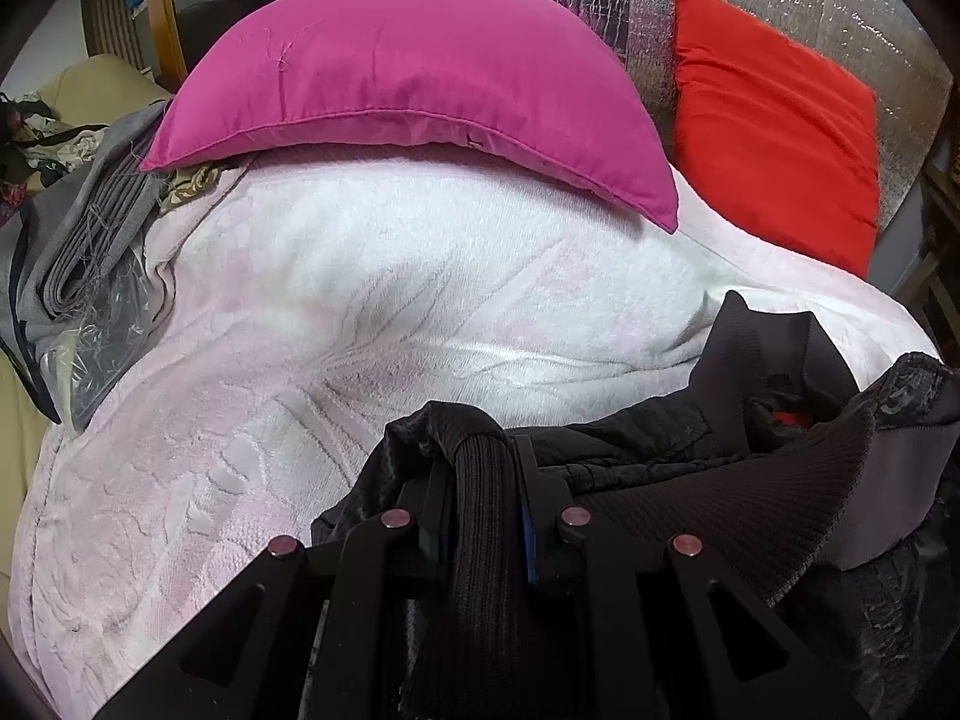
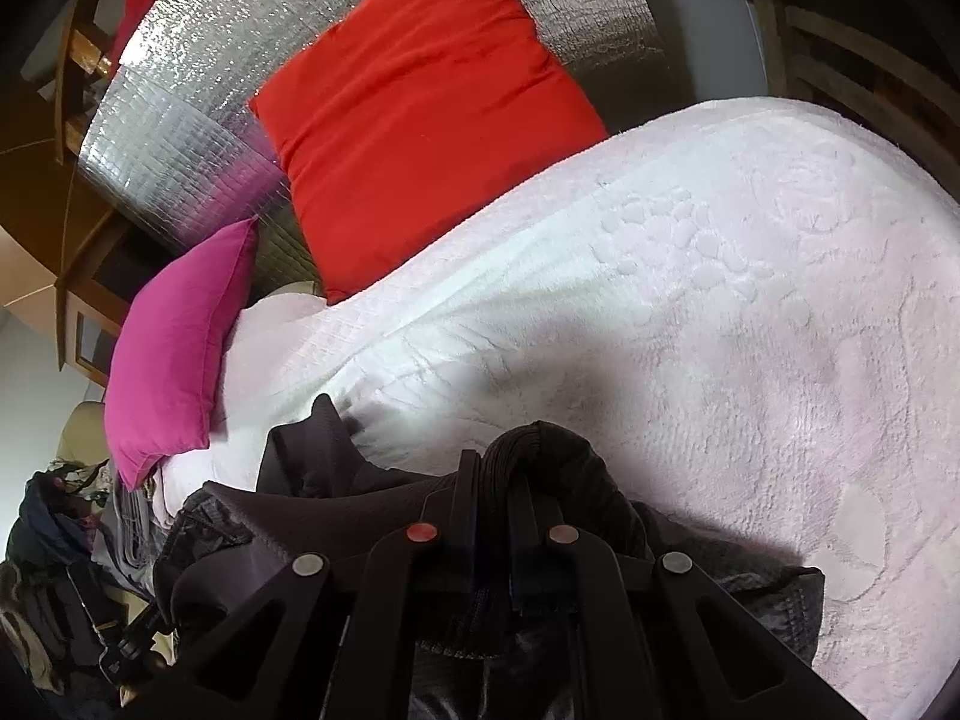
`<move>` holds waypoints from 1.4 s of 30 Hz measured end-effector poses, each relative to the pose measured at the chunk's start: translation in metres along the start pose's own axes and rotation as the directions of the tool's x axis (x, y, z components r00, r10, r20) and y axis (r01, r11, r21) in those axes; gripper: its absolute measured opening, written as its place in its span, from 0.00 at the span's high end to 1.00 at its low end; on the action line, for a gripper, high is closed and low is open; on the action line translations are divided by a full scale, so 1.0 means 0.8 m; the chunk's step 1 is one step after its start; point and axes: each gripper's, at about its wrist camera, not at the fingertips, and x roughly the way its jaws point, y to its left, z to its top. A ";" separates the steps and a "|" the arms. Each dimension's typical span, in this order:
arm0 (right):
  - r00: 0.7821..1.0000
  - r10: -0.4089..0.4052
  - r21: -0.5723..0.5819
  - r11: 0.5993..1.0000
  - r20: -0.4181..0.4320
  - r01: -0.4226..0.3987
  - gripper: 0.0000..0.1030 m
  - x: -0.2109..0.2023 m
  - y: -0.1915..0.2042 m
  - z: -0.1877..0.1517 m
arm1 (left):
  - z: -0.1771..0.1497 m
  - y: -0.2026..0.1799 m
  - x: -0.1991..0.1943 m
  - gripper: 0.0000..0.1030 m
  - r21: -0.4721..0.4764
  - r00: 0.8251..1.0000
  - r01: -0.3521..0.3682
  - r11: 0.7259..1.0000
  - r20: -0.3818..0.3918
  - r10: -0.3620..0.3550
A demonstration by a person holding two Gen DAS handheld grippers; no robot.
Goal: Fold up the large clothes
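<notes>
Nearest the left wrist camera, left gripper (image 1: 483,450), jaws clamped on a bunched ribbed knit hem of a black jacket (image 1: 690,462). In the right wrist view, right gripper (image 2: 501,468), jaws likewise pinched narrow around a fold of ribbed band on the same black jacket (image 2: 336,498). Jacket crumpled just past both grippers, shiny quilted body and dark ribbed collar bunched, resting on a pale pink embossed blanket (image 1: 312,312) spread over a bed. Blanket (image 2: 720,300) filling the middle ground, relief pattern of flowers and lines visible. To the left, beside the blanket edge, folded grey fabric (image 1: 90,228) and a clear plastic bag (image 1: 102,354). Farther back, a magenta cushion (image 1: 414,90) lying on the blanket's far edge, a red cushion (image 1: 774,126) to its right, propped against a silver foil-faced panel (image 1: 840,18). Same magenta cushion (image 2: 180,348) and red cushion (image 2: 420,114) seen tilted from the right wrist, foil panel (image 2: 174,114) behind them.
</notes>
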 end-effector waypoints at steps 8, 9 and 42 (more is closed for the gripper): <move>0.999 0.032 0.040 0.999 -0.009 -0.032 0.90 0.000 -0.005 0.004 | 0.011 0.009 -0.001 0.75 -0.050 0.998 0.044 0.998 -0.035 -0.045; 0.999 0.036 0.046 0.998 -0.007 -0.036 0.87 -0.003 -0.006 0.005 | 0.012 0.013 -0.004 0.70 -0.073 0.998 0.060 0.996 -0.032 -0.063; 0.996 -0.002 -0.167 0.986 -0.094 -0.014 0.43 -0.145 -0.062 -0.152 | -0.151 0.099 -0.117 0.23 -0.002 0.986 0.164 0.986 0.011 -0.164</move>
